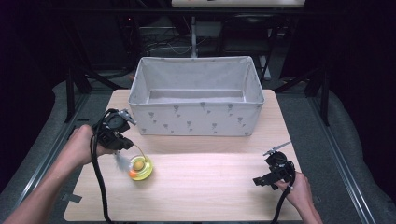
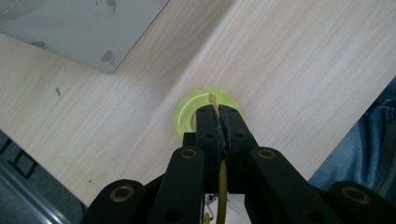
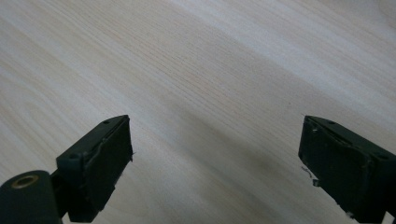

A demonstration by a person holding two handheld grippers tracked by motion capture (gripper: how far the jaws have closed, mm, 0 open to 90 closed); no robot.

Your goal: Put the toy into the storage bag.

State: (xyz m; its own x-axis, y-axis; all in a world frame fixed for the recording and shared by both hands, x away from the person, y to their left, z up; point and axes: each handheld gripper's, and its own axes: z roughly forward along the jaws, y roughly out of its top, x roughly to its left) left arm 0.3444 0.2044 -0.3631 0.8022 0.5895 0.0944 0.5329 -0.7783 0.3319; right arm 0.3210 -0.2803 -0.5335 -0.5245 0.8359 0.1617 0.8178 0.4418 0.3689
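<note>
Yellow-green toy ring [image 1: 141, 167] sits on your desk [image 1: 210, 186], at about eight o'clock from the desk's middle, just in front of the fabric bin's left front corner but apart from it. An orange ball [image 1: 138, 164] rests inside the ring, and a thin yellowish wand [image 1: 139, 150] arcs up from it toward your left claw [image 1: 125, 144]; a whitish feather tuft [image 1: 121, 161] hangs just at the ring's nine o'clock side.

Your left claw hovers above the ring at its ten o'clock, tipped downward. In the left gripper view its jaws are pressed together on the yellowish wand [image 2: 215, 108], whose tip pokes out past the jaw ends, with the ring [image 2: 187, 114] on the wood directly below. Your left hand [image 1: 81, 142] wraps the handle, and the black cable [image 1: 99, 182] trails down toward six o'clock.

Grey fabric bin [image 1: 196, 119] stands at twelve o'clock on the desk, printed with small dark motifs; its corner [image 2: 109, 51] shows in the left gripper view.

Your right claw [image 1: 259, 181] rests low near the desk's four o'clock corner, well apart from the ring, held by your right hand [image 1: 299, 189]. In the right gripper view its jaws stand wide apart with bare wood grain [image 3: 210, 93] between them
</note>
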